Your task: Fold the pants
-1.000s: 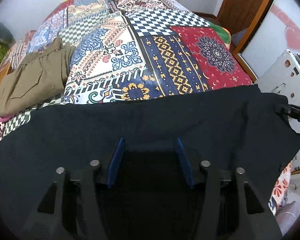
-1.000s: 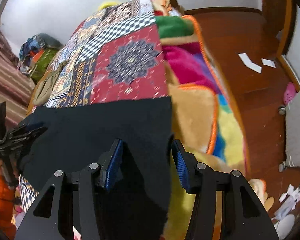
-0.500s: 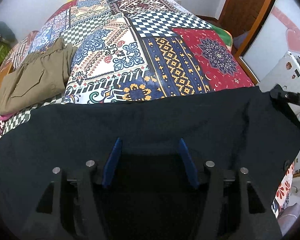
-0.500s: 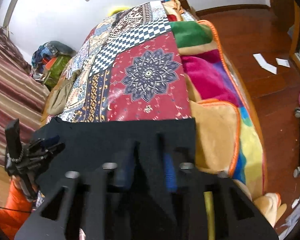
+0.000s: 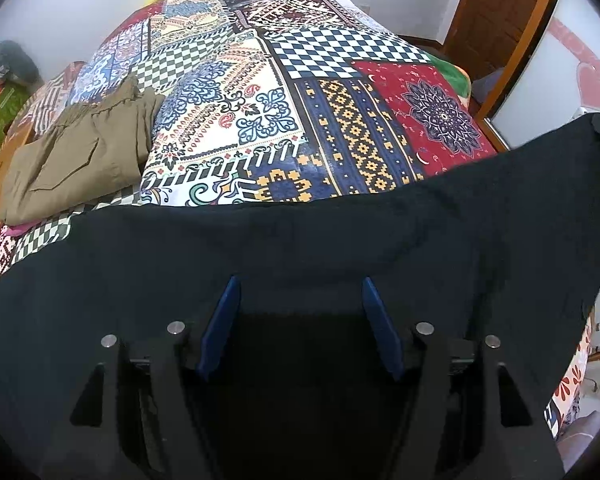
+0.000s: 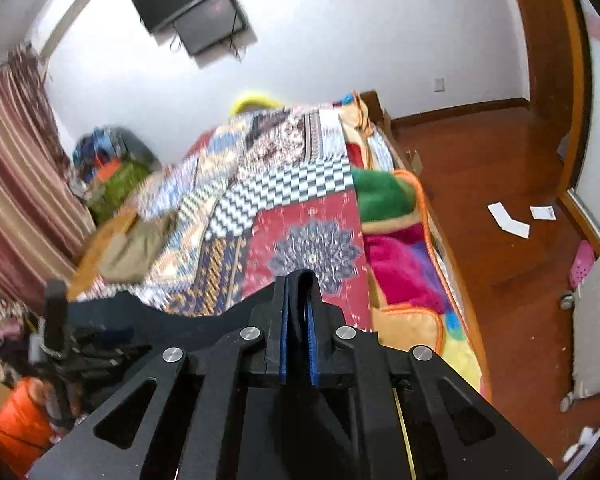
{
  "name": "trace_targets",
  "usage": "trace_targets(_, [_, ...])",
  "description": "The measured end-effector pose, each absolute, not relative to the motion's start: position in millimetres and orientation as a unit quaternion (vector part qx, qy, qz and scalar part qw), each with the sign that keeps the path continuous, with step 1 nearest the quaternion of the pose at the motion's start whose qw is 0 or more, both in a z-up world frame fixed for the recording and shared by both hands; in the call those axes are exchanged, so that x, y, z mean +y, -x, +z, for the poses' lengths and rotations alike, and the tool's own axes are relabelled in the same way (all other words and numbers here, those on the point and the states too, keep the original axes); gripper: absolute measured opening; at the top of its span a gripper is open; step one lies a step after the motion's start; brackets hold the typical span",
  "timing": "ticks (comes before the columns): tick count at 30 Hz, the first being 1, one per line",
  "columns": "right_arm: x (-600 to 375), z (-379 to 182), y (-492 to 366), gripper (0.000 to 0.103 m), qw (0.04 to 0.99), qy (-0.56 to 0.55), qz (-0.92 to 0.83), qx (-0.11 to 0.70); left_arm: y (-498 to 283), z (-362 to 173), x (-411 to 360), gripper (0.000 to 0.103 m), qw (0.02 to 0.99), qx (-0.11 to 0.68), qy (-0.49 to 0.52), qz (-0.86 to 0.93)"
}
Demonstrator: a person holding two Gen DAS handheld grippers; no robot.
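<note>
Evidently early: black pants lie unfolded along the bed's near edge. Right tongs pinch one end, lifted; left tongs, spreading, hold nothing. Folding remains.

A bed carries everything, covered by a patchwork quilt of checked, floral and red medallion panels. Dark pants lie spread across its near edge, their right end raised off the quilt. Folded khaki trousers rest on the quilt's left side, well apart from the dark pants. Along the bed's right edge a fleecy blanket in green, pink and yellow shows beside the quilt.
</note>
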State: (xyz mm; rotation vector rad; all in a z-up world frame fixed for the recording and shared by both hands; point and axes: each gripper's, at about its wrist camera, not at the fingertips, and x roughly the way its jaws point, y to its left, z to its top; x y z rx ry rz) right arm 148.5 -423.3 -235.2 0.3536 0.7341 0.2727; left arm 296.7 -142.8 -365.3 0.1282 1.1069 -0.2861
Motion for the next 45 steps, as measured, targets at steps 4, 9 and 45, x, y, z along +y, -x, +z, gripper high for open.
trace_targets(4, [-422, -257, -155, 0.007, 0.904, -0.161, 0.111, 0.381, -297, -366, -142, 0.066, 0.839, 0.524, -0.061, -0.131])
trace_targets(9, [-429, -303, -171, 0.017, 0.871, -0.162, 0.079, 0.457, -297, -366, -143, 0.067, 0.84, 0.525, -0.067, -0.124])
trace_targets(45, [-397, -290, -59, 0.031, 0.865, -0.111, 0.098, 0.479, -181, -285, -97, 0.07, 0.876, 0.469, -0.012, -0.114])
